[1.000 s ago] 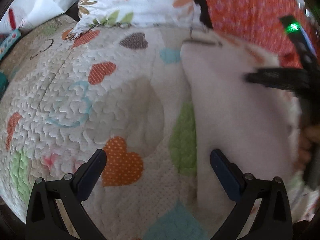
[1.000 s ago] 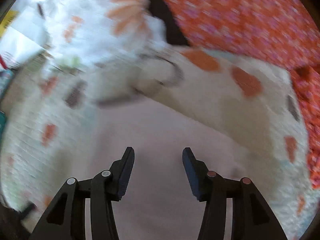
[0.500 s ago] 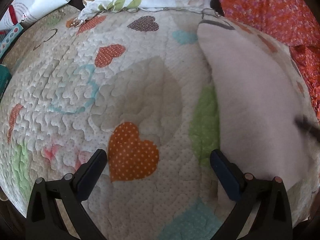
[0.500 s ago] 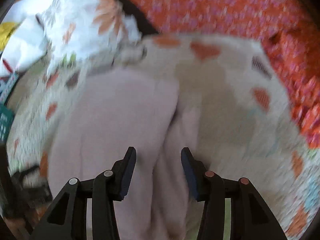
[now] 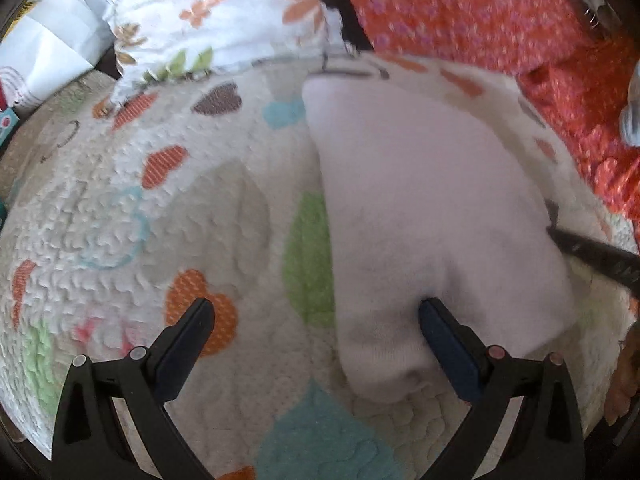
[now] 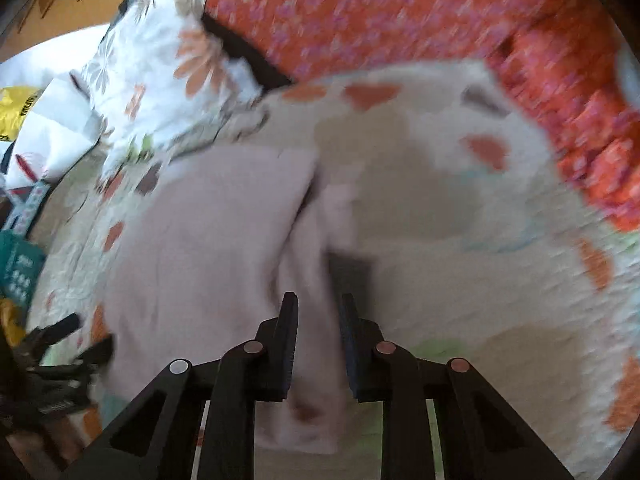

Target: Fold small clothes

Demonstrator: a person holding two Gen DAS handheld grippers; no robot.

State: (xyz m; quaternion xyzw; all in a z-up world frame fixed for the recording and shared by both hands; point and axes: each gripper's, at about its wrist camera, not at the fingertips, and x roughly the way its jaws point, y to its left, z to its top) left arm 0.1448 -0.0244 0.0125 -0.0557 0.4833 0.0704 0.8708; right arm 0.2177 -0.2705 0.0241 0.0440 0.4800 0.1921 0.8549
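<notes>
A pale pink garment (image 5: 420,208) lies folded on a white quilt with coloured hearts (image 5: 168,216). My left gripper (image 5: 316,320) is open wide at the garment's near left corner, its right finger (image 5: 444,336) resting on the cloth and its left finger over the quilt. In the right wrist view the garment (image 6: 208,240) fills the left half, and my right gripper (image 6: 318,312) has its fingers closed in on a narrow folded strip along the garment's right edge. The right gripper's finger (image 5: 592,252) also shows at the far right of the left wrist view.
A white floral pillow (image 5: 208,12) and an orange flowered cloth (image 5: 480,20) lie behind the quilt. White bags (image 6: 52,120) and a teal box (image 6: 16,272) sit at the left. The quilt to the right of the garment (image 6: 480,240) carries nothing.
My right gripper has closed from half open onto the garment's right edge. My left gripper has moved right so that its right finger is on the garment's corner.
</notes>
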